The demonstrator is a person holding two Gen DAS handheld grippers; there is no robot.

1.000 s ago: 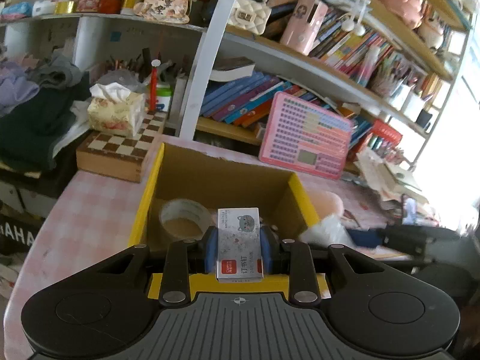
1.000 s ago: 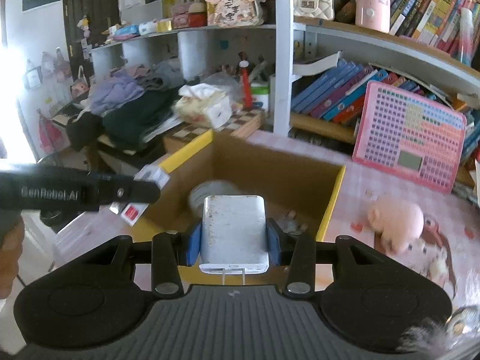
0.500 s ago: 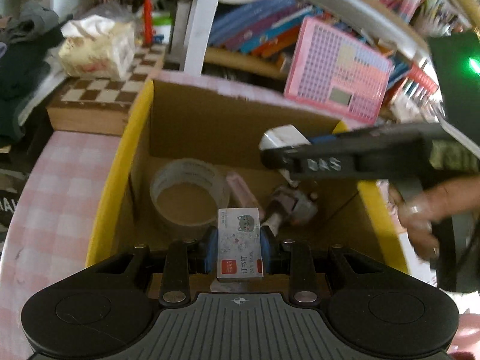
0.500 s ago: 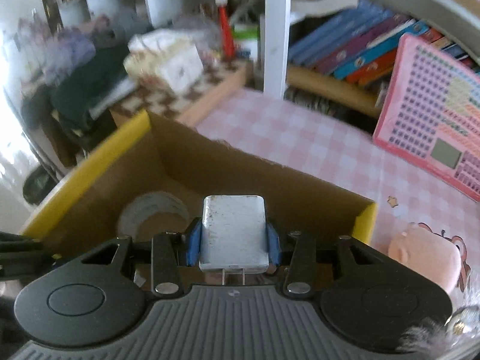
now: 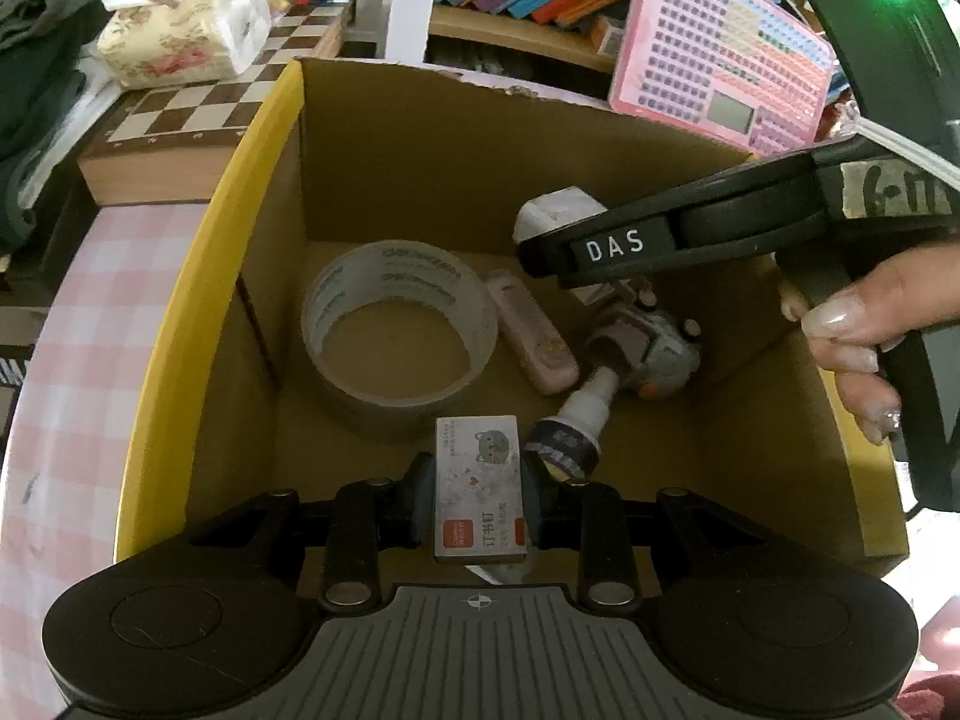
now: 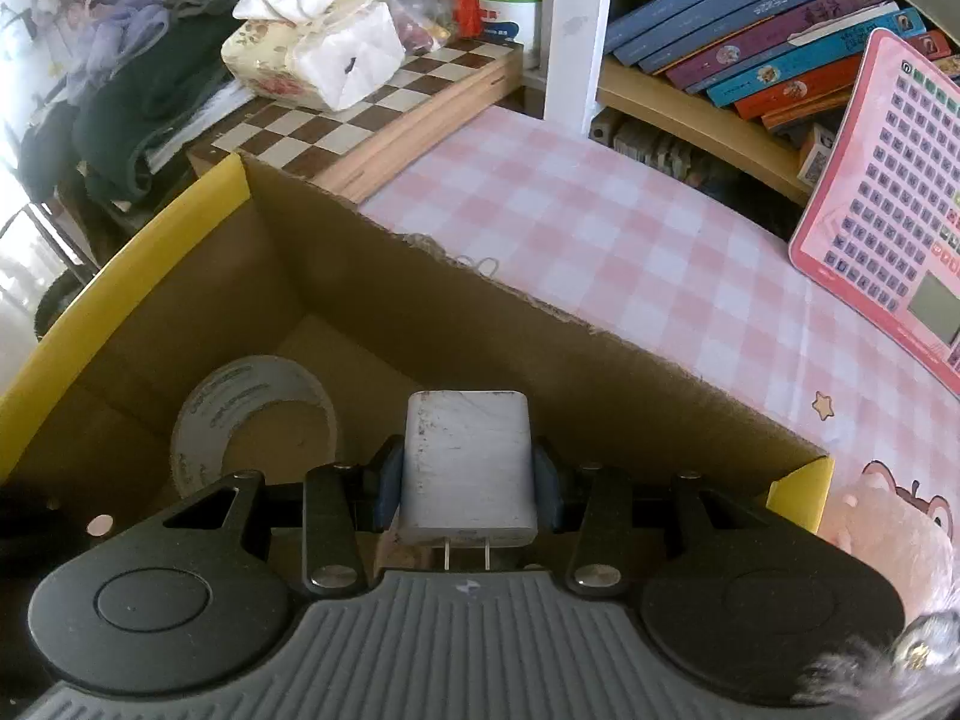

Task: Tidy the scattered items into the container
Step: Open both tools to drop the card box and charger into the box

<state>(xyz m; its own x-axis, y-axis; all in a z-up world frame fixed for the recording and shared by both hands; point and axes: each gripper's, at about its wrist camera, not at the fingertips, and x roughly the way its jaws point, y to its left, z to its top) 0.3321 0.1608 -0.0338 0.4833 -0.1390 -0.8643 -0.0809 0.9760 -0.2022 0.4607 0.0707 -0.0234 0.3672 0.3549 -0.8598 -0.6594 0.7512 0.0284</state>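
Both tools hang over the one cardboard box (image 5: 264, 138) on the pink-checked tabletop (image 6: 630, 228). The left tool (image 5: 478, 495) pinches one staple box (image 5: 478, 492); the right tool (image 6: 468, 477) pinches one white charger (image 6: 467, 468), its two prongs pointing back. Inside the box lie one tape roll (image 5: 399, 330), one pink case (image 5: 531, 330), one small spray bottle (image 5: 576, 426) and one small toy (image 5: 645, 351).

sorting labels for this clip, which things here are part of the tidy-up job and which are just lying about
Part of the job:
cardboard box
staples box in left tool
white charger in right tool
tape roll, pink case, spray bottle, already inside

Lying about:
chessboard
tissue pack
pink keyboard toy
books
pink plush
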